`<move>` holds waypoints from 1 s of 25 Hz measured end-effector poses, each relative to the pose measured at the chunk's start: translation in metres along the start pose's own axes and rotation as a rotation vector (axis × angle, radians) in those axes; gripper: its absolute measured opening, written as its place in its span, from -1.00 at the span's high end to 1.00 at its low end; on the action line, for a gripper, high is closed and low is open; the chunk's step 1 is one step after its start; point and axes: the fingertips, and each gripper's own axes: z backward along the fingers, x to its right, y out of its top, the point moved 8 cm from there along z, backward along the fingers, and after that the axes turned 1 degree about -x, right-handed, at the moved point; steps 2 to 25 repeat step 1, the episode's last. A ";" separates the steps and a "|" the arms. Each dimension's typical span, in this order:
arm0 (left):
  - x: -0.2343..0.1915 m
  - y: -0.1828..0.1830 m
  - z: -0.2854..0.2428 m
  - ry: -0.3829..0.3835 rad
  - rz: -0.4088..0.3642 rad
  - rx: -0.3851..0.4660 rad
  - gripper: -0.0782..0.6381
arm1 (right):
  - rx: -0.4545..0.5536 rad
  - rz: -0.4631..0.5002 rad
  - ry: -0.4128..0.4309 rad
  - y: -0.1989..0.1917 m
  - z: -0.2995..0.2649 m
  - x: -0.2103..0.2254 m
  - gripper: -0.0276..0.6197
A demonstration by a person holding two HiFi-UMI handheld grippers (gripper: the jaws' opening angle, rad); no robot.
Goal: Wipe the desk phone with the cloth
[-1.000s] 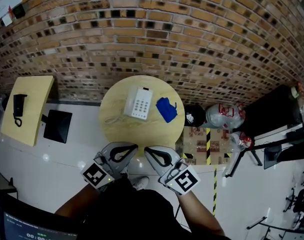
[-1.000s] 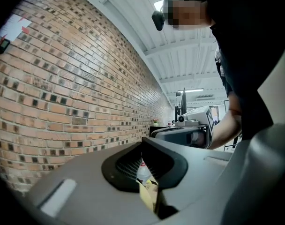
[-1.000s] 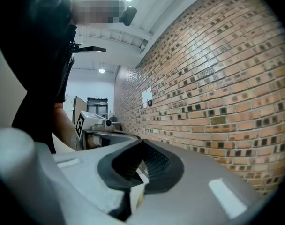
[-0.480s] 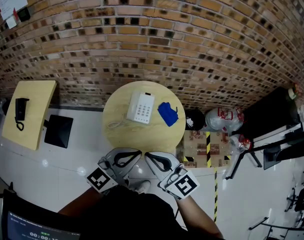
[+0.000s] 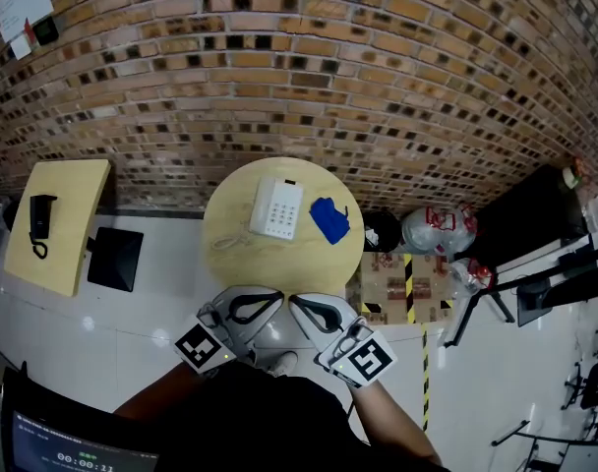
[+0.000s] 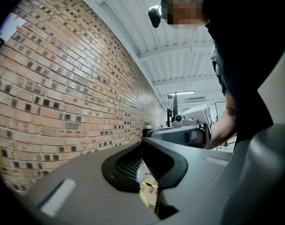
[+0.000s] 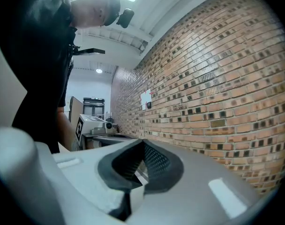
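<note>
A white desk phone (image 5: 278, 207) lies on the round wooden table (image 5: 240, 254), its cord trailing to the left. A crumpled blue cloth (image 5: 329, 219) sits just right of the phone. Both grippers hang low in the head view, near my body and short of the table's near edge. My left gripper (image 5: 276, 296) is shut with nothing in it, and its tips meet in the left gripper view (image 6: 143, 142). My right gripper (image 5: 294, 302) is also shut and empty, tips together in the right gripper view (image 7: 142, 142). Both gripper views look along a brick wall, not at the phone.
A brick wall (image 5: 309, 77) runs behind the table. At the left stand a rectangular wooden table (image 5: 68, 195) with a black phone (image 5: 37, 216) and a black seat (image 5: 114, 254). Right of the round table are plastic bags (image 5: 432, 229), a taped cardboard box (image 5: 392, 273) and a black desk (image 5: 535, 219).
The head view has shifted slightly, so the table sits a little lower and to the right. Both grippers stayed shut and close together, drifting slightly right.
</note>
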 end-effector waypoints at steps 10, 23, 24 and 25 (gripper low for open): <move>-0.001 0.001 0.000 -0.002 -0.003 0.001 0.78 | -0.004 -0.009 0.000 0.002 -0.001 0.000 0.91; -0.001 0.001 0.000 -0.002 -0.003 0.001 0.78 | -0.004 -0.009 0.000 0.002 -0.001 0.000 0.91; -0.001 0.001 0.000 -0.002 -0.003 0.001 0.78 | -0.004 -0.009 0.000 0.002 -0.001 0.000 0.91; -0.001 0.001 0.000 -0.002 -0.003 0.001 0.78 | -0.004 -0.009 0.000 0.002 -0.001 0.000 0.91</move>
